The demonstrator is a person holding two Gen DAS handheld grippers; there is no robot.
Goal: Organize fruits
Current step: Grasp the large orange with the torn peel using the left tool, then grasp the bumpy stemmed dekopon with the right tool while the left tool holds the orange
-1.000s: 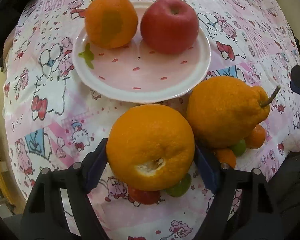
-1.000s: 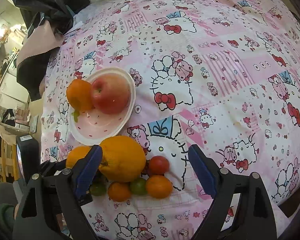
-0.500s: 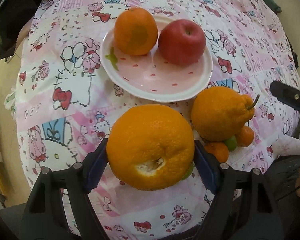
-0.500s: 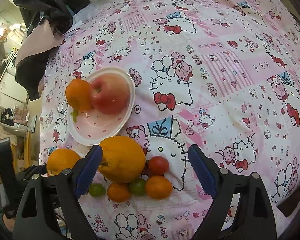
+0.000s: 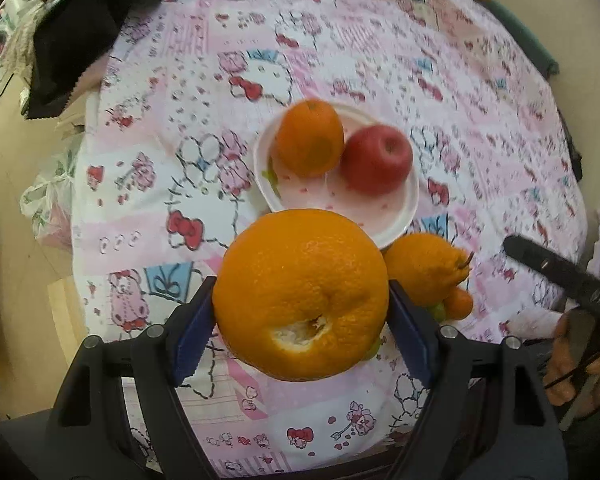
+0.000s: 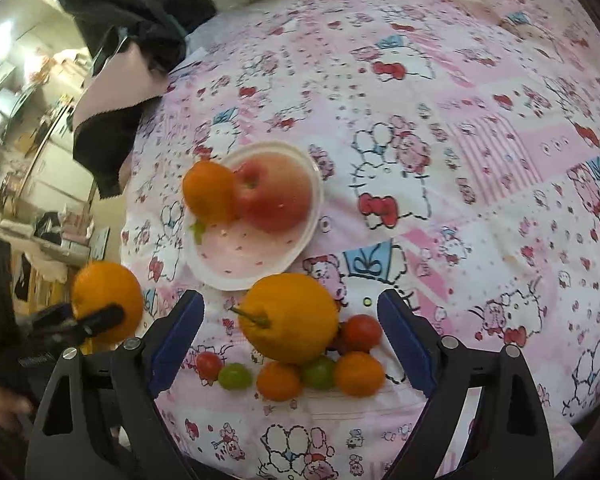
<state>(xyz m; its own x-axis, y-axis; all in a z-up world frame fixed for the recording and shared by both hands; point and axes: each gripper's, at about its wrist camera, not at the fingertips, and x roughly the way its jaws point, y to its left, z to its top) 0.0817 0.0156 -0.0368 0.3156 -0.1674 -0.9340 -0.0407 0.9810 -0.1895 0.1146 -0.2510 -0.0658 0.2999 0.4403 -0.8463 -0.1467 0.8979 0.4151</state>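
Left wrist view: the left gripper (image 5: 300, 316) clamps a big round orange (image 5: 300, 292) above the pink cartoon-print tabletop (image 5: 180, 152); the right gripper (image 6: 290, 336), empty, is opening around a knobbly stemmed orange (image 6: 290, 316).

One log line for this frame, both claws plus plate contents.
left claw: shut on large orange, lifted | right claw: opening, empty, over stemmed citrus | plate: orange, red apple
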